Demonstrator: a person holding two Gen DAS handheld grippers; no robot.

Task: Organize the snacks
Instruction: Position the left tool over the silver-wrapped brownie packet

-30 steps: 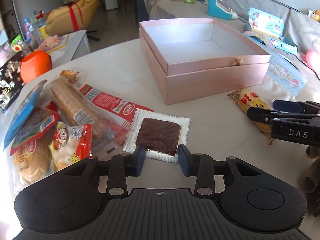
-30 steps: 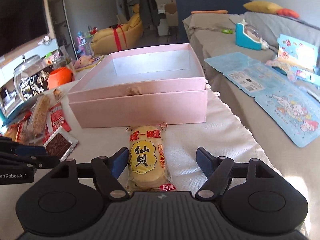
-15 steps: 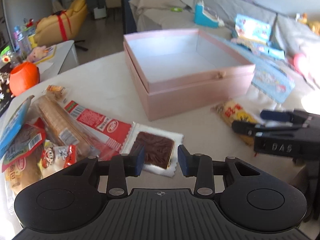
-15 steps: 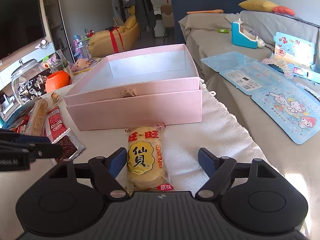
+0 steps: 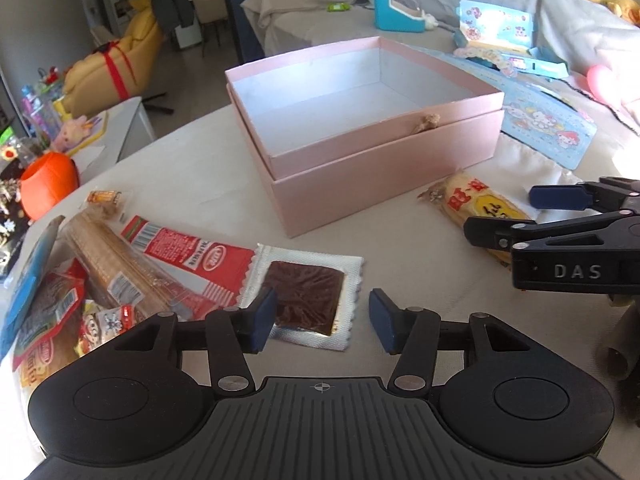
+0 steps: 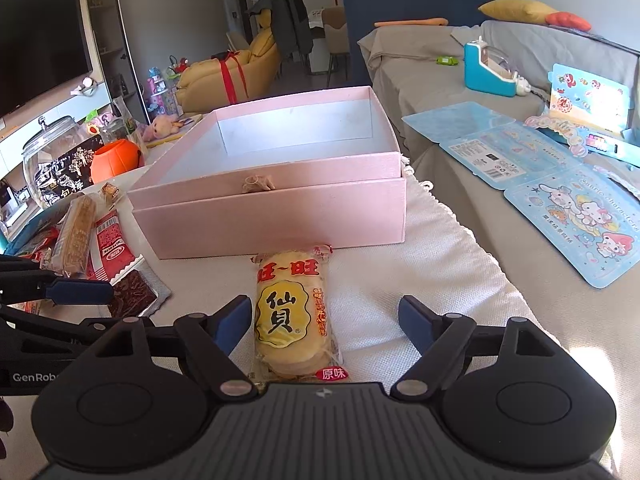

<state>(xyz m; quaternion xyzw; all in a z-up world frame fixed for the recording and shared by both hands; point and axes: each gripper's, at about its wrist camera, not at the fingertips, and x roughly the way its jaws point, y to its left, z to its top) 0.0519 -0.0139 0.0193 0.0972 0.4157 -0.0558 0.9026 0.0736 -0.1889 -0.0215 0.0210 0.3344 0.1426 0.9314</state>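
**Pink box empty, both grippers poised over snacks**

While the left wrist view looks down the table, the pink box [image 5: 384,168] sits at twelve o'clock with its lid off and nothing inside, its white floor bare. Below it the left gripper [image 5: 322,322] has just been opening its jaws; they now stand about half apart, the left pad over the near edge of the chocolate wafer packet [image 5: 306,296], pressing nothing. At nine o'clock a heap of snacks [image 5: 80,280] lies touching the packet, topped by a red wrapper [image 5: 192,258]. An orange pumpkin tub [image 5: 48,188] stands at ten o'clock. The right gripper [image 5: 516,216] reaches in at three o'clock, over the rice cracker pack [image 5: 476,204].

From the right wrist view, the same box [image 6: 272,216] fills twelve o'clock, empty. The rice cracker pack [image 6: 294,316] lies on the white cloth [image 6: 420,280] just in front of the box, between the jaws of the right gripper [image 6: 326,320]; these have been opening and stand wide, neither pad pressing the pack. A glass jar [image 6: 48,160] stands at ten o'clock.
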